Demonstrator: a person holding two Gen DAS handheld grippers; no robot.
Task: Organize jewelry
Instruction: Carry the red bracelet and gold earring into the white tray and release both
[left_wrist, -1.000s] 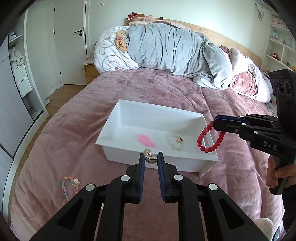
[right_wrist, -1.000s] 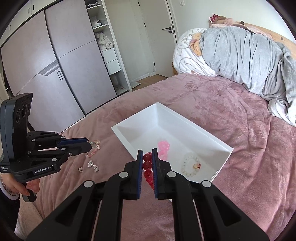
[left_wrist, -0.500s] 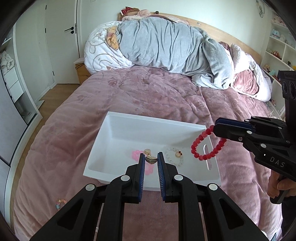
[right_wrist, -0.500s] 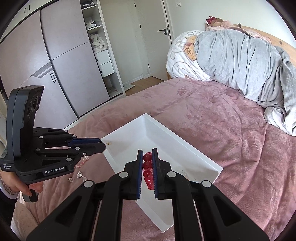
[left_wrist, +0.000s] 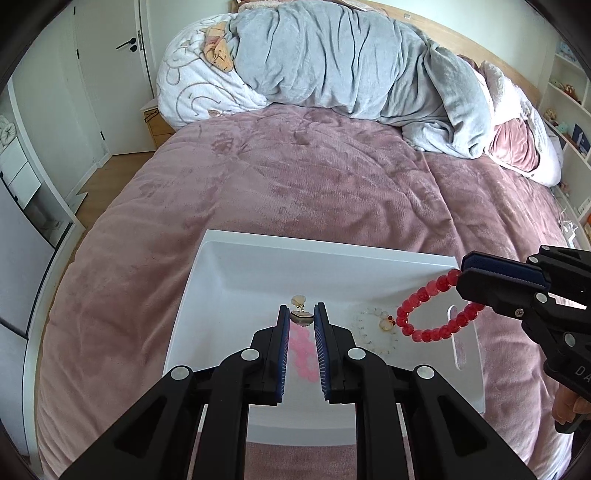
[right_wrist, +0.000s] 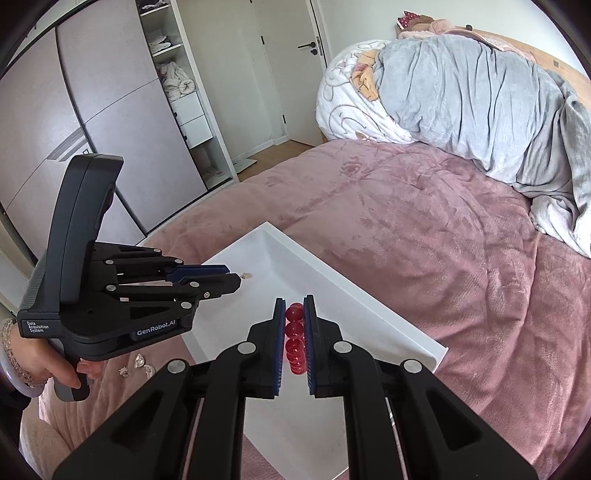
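A white tray (left_wrist: 258, 254) lies on the pink bedspread; it also shows in the right wrist view (right_wrist: 332, 280). My left gripper (left_wrist: 301, 317) is shut on a small gold shell earring (left_wrist: 301, 316) and holds it above the tray's floor. My right gripper (right_wrist: 294, 308) is shut on a red bead bracelet (right_wrist: 294, 332), which hangs in a loop over the tray's right end in the left wrist view (left_wrist: 428, 325). A pink bead bracelet (left_wrist: 301, 349) and a pale bead bracelet with a charm (left_wrist: 380, 325) lie in the tray.
Small silver pieces (right_wrist: 138, 363) lie on the bedspread left of the tray. Grey and white bedding (left_wrist: 351, 62) is piled at the head of the bed. A wardrobe (right_wrist: 92, 110) and a door (right_wrist: 291, 66) stand to the left.
Both grippers have moved forward over the tray. The earring and the red bracelet now hang above the tray's inside. The colourful bracelet on the bedspread has left the left view.
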